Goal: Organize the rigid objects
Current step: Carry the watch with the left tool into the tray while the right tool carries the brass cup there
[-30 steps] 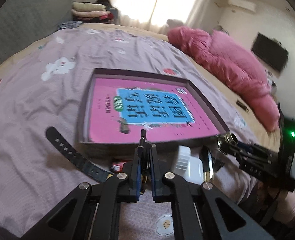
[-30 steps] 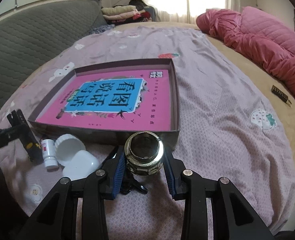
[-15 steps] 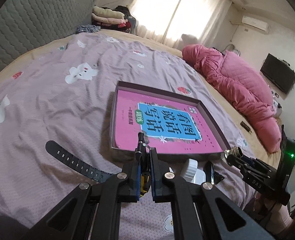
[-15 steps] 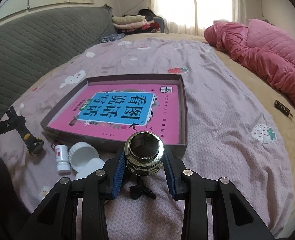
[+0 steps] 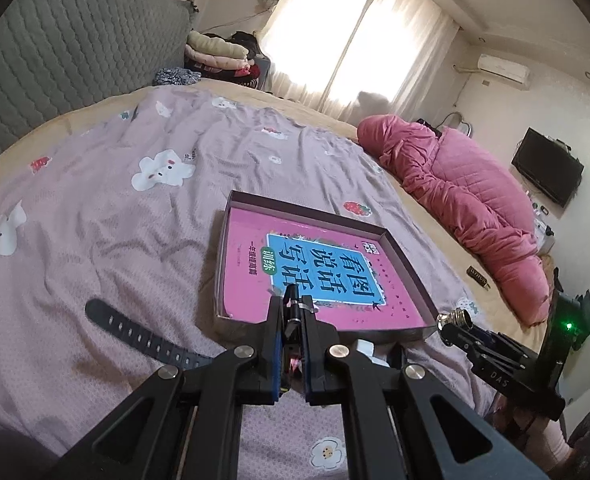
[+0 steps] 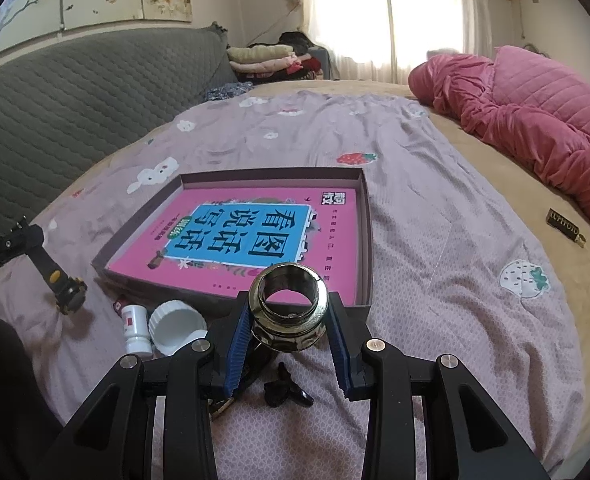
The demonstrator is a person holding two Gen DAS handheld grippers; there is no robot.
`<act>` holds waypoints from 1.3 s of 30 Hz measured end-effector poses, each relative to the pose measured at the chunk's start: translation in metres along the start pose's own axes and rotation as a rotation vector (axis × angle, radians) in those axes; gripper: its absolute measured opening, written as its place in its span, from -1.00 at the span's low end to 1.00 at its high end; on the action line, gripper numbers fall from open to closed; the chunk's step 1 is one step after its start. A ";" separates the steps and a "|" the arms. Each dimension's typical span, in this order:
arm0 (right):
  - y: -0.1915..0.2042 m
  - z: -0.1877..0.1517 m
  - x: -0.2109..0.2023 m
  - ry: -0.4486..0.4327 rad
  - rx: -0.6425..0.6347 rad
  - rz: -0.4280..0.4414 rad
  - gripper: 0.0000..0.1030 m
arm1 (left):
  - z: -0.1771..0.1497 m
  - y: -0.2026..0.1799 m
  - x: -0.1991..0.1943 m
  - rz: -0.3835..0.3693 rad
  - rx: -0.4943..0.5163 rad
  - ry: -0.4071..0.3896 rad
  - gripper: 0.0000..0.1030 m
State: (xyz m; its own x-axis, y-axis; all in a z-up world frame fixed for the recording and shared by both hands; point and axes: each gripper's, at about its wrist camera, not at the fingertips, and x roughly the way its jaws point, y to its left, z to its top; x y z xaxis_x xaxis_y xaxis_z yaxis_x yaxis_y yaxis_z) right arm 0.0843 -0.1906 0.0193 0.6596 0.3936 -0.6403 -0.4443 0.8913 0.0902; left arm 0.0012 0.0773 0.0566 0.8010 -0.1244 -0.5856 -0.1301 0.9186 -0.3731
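Chrome-bright and ring-shaped, a metal fitting [image 6: 288, 304] sits clamped between the blue pads of the right gripper [image 6: 291, 334], its jaws part-way apart and pressed to the fitting's sides, poised just short of the near wall of a shallow cardboard tray [image 6: 365, 216]. A pink-and-blue book [image 6: 251, 240] lines the tray's floor. The left gripper [image 5: 291, 332] is closed almost completely on a thin dark piece that, seen from the right wrist, appears to be the strap of a black-and-yellow watch [image 6: 65, 286], the watch head hanging clear of the purple bedsheet [image 6: 435, 320]. Both carries seem mid-way, nothing rigid yet lying in the tray. What comes next likely calls for lifting the fitting over the wall and easing the jaws apart low, since a round part may roll on the glossy cover. Waiting on the sheet beside the tray: a small white bottle [image 6: 137, 326], a white cap [image 6: 177, 322] and a black watch band [image 5: 143, 336].
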 end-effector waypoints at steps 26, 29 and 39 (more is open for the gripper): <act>-0.002 0.016 -0.009 -0.076 0.032 0.026 -0.28 | 0.054 -0.026 -0.005 -0.060 0.006 -0.180 -0.86; -0.005 0.018 -0.007 -0.077 0.041 0.023 -0.28 | 0.053 -0.030 0.010 -0.059 0.019 -0.172 -0.86; -0.012 0.019 0.006 -0.057 0.066 0.021 -0.28 | 0.039 -0.040 0.058 -0.076 0.057 -0.106 -0.86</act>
State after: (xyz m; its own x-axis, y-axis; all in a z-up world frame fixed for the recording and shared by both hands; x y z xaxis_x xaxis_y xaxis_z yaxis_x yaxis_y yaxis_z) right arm 0.1049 -0.1945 0.0293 0.6846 0.4228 -0.5938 -0.4188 0.8949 0.1543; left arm 0.0754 0.0482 0.0655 0.8650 -0.1565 -0.4767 -0.0362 0.9282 -0.3703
